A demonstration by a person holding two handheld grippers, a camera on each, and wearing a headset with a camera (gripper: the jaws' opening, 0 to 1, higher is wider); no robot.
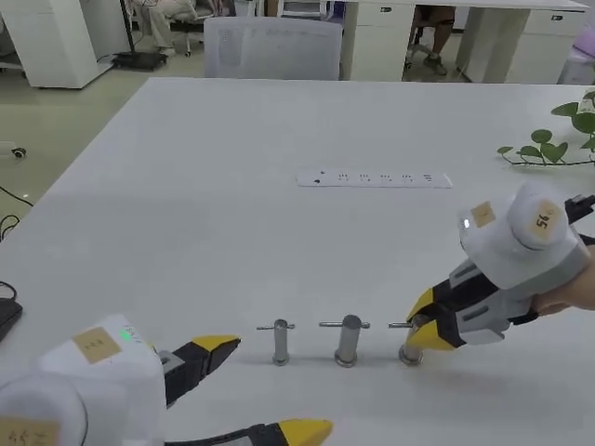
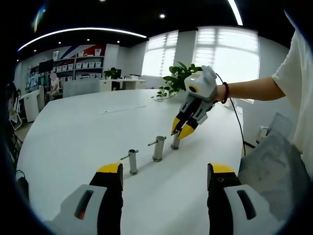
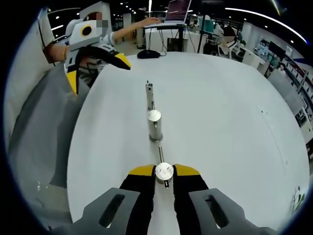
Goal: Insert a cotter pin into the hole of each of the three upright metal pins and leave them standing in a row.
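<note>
Head view: pin (image 1: 410, 353) seemingly between fingers (image 1: 433, 336)

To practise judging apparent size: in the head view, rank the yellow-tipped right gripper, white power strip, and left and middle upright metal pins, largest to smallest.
1. Yellow-tipped right gripper, nearer the camera.
2. White power strip.
3. Left upright metal pin and middle upright metal pin: alike, unranked.
</note>
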